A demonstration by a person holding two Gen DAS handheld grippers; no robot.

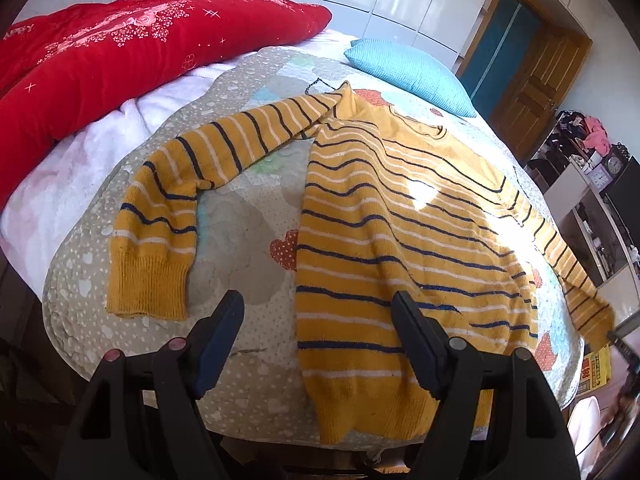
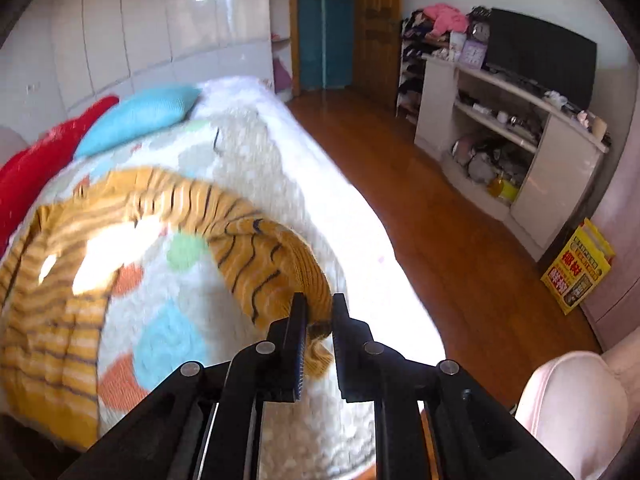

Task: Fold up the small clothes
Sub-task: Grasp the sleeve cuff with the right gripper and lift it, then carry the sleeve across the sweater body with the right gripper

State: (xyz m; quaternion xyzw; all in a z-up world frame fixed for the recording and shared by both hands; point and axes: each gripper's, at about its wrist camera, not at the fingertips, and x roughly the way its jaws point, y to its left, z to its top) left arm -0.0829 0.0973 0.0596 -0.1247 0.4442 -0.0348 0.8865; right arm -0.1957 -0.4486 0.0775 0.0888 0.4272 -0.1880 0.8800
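A yellow sweater (image 1: 392, 216) with dark and white stripes lies face down on the patterned bedspread (image 1: 248, 216). Its left sleeve (image 1: 168, 216) lies bent toward the bed's near edge. My left gripper (image 1: 318, 316) is open and empty, just above the sweater's lower left hem. In the right wrist view my right gripper (image 2: 320, 312) is shut on the cuff of the right sleeve (image 2: 276, 264), held out near the bed's right edge; the sweater body (image 2: 56, 280) lies to the left. That view is blurred.
A red quilt (image 1: 120, 48) and a blue pillow (image 1: 408, 68) lie at the far side of the bed. A white shelf unit (image 2: 512, 132) with a dark TV, a yellow box (image 2: 576, 268) and a pink chair (image 2: 576, 408) stand on the wooden floor to the right.
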